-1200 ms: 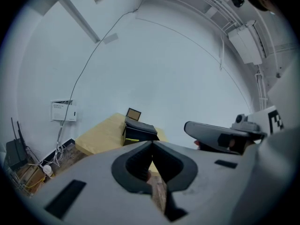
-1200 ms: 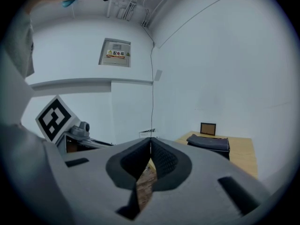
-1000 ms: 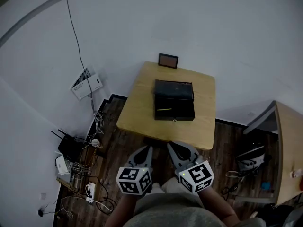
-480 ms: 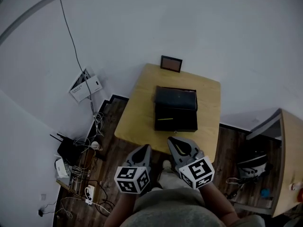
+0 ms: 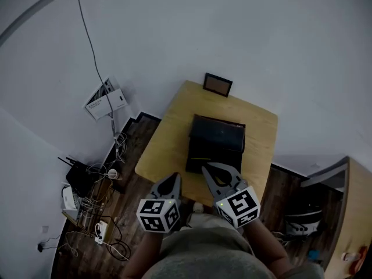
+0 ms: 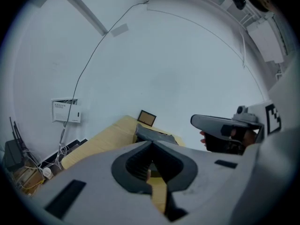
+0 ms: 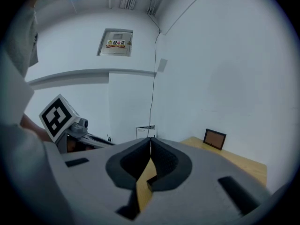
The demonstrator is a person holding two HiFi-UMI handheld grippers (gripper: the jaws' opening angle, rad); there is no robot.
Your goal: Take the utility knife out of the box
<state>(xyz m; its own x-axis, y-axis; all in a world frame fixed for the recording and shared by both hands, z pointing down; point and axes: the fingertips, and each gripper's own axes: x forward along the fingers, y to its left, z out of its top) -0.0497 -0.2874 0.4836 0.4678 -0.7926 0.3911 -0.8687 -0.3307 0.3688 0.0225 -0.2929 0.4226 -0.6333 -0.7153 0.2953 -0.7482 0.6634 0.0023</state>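
Note:
A black box (image 5: 217, 137) stands open on the yellow wooden table (image 5: 168, 150), its lid tilted back. A thin yellowish thing, probably the utility knife (image 5: 196, 157), lies at the box's front left; it is faint. My right gripper (image 5: 204, 167) is shut and empty, and its tip overlaps the box's front edge in the head view. My left gripper (image 5: 174, 177) is shut and empty, at the table's near edge, left of the box. In the left gripper view the box (image 6: 157, 135) shows just beyond the closed tips (image 6: 151, 142). The right gripper (image 7: 150, 139) points over the table (image 7: 241, 164).
A small framed picture (image 5: 218, 84) leans at the table's far edge against the wall. Routers, a power strip and tangled cables (image 5: 87, 190) lie on the dark floor at left. A white panel (image 5: 105, 100) leans on the wall. A second table (image 5: 356, 214) stands at right.
Both grippers have moved forward toward the table, still shut. The right one's tip now covers the box's front edge, and the box sits lower and closer in the head view.

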